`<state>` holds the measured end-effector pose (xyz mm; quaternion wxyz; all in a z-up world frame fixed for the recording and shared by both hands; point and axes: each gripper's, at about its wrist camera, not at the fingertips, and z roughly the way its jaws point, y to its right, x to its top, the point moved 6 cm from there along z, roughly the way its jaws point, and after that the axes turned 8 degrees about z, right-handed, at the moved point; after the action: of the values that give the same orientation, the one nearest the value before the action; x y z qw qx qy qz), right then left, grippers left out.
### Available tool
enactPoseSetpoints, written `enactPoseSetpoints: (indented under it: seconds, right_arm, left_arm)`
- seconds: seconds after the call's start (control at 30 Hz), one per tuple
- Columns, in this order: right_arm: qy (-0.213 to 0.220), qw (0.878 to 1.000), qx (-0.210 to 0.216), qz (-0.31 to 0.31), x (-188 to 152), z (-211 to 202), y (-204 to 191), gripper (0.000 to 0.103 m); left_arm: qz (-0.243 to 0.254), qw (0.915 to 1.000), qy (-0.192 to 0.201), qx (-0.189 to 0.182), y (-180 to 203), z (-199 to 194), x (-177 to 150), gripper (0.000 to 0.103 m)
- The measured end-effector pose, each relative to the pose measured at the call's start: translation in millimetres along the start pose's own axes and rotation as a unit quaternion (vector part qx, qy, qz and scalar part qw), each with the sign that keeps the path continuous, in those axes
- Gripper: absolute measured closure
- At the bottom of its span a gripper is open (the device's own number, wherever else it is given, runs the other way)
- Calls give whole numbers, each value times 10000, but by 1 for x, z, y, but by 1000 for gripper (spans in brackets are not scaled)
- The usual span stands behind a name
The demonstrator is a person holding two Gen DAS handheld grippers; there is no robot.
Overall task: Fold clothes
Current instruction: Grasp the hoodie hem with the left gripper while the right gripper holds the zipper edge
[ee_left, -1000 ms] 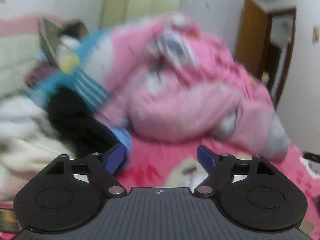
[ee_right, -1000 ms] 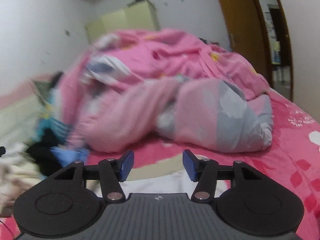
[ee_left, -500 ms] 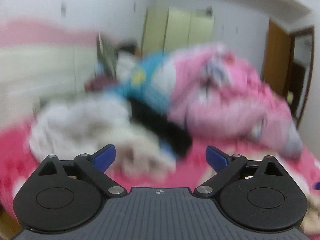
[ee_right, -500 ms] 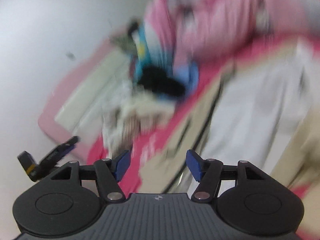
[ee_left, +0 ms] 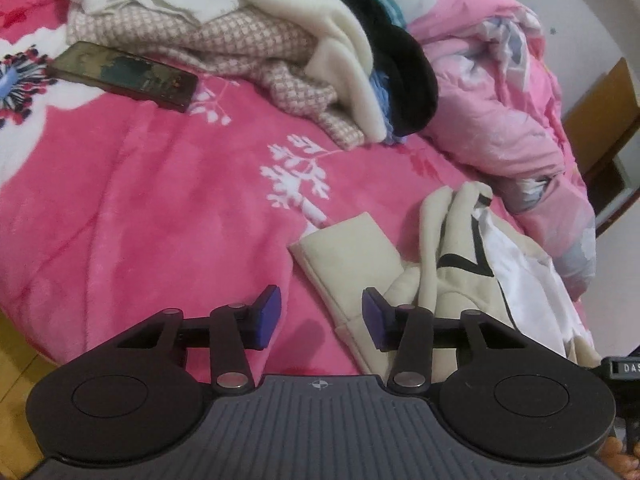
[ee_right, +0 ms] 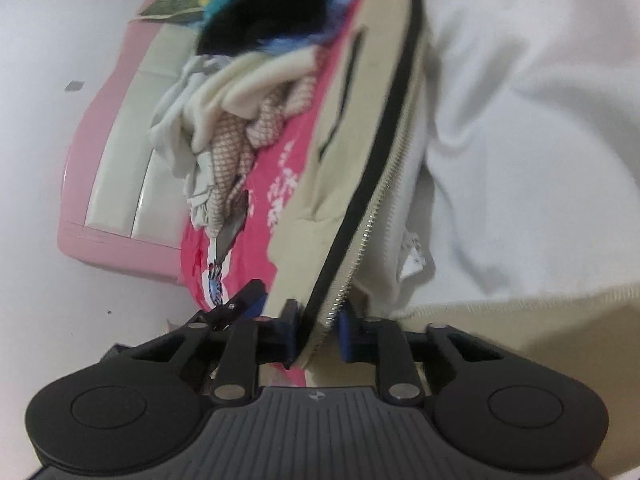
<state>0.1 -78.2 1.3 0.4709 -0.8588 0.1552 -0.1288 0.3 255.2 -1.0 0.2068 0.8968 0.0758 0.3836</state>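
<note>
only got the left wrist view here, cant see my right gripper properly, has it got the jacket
Observer: The right gripper has the zipper edge of the beige jacket between its pads, and its jaws are closing on it.
Operator: which bit of the zipper
Observer: The end nearest the camera. From the pads the zipper runs up and away, black trim on its left, metal teeth on its right.
Operator: whats past the clothes pile on that side
Observer: A pink and cream headboard against the white wall, behind the clothes pile.
</note>
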Motion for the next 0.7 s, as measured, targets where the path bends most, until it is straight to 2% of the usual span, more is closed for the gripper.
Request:
enactPoseSetpoints:
  seconds: [0.1,0.2,0.33,0.4,0.47,0.53,0.6,0.67,0.7]
  right_arm:
    - [342,9991,-3,-264,6,-19,-9,96]
    - [915,9943,21,-544,15,-65,-17,96]
    - [1931,9791,-162,-619,34,-135,-1,97]
    - [2399,9682,-526,-484,41,-160,22,97]
    - [2548,9636,-801,-141,41,-171,55,97]
    - [2605,9604,-968,185,37,-177,83,97]
    - [2573,9608,-928,442,30,-176,102,97]
    - [2581,9618,-760,502,28,-173,101,97]
    - [2608,9618,-705,436,28,-174,94,97]
  left_arm:
    - [-24,10000,-64,-68,2,9,2,57]
    - [-82,9997,-125,-171,7,19,2,54]
    - [-95,9997,-177,-107,14,33,0,52]
    - [-90,9999,-112,-20,18,39,-1,53]
    - [-131,9999,3,111,20,43,-1,61]
    - [-187,9994,111,276,20,44,-2,89]
    - [-284,9990,188,300,20,43,0,94]
    - [-300,9984,367,293,22,36,8,96]
    - [-292,9975,576,297,22,27,20,96]
